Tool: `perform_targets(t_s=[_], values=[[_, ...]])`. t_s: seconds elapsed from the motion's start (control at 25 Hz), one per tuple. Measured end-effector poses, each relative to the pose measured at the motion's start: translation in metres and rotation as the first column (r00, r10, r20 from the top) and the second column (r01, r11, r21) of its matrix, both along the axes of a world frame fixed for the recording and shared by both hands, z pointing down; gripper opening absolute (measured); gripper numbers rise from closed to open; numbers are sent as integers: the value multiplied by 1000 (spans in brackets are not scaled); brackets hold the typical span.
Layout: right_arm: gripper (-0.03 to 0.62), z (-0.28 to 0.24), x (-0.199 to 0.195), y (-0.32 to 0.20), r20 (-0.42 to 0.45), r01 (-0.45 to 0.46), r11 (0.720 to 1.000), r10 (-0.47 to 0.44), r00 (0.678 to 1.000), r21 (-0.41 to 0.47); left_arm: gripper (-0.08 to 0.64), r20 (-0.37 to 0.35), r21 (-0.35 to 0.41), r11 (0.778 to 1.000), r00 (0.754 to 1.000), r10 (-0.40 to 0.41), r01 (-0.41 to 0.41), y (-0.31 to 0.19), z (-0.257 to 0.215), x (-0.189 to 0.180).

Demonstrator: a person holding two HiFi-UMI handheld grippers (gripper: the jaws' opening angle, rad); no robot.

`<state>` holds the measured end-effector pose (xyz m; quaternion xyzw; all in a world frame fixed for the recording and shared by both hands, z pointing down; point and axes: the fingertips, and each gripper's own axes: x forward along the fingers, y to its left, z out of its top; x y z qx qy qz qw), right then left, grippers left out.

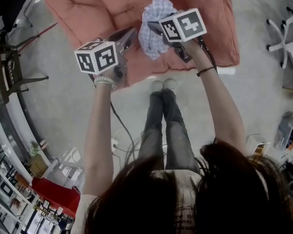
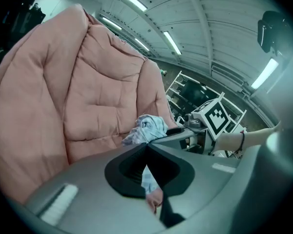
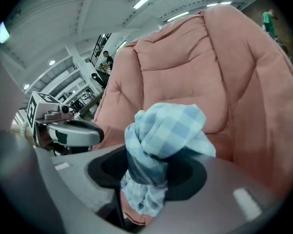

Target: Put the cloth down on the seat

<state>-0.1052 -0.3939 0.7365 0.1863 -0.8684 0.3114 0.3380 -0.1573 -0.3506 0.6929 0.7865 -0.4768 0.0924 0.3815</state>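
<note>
A bunched blue-and-white checked cloth [image 1: 156,30] hangs just above the pink cushioned seat [image 1: 112,9]. My right gripper [image 1: 154,29] is shut on it. In the right gripper view the cloth [image 3: 163,130] fills the gap between the jaws and droops below them, with the seat's padded back [image 3: 195,67] behind. My left gripper [image 1: 131,34] hovers beside the cloth on its left. In its own view the jaw tips meet [image 2: 146,144] with nothing between them. Beyond them are the cloth [image 2: 149,126] and the right gripper [image 2: 185,130].
The seat's front edge [image 1: 151,72] lies just ahead of the person's shoes [image 1: 163,84]. A white chair base [image 1: 288,33] stands at the right, a dark metal frame [image 1: 10,67] at the left. Cables [image 1: 122,140] trail over the grey floor.
</note>
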Motion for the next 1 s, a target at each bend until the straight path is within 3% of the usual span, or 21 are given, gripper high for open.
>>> perform_targets(t_s=[0.6,1.0], values=[[216,52,-2,9,-111,-14,997,6,994,-73,-3,-62,-58,998,998,-27,23,4,33,4],[255,65,6,-2,-155,-69,996,61,986,-47,-3,-58,-96,995,998,4,-10,6,49,9]])
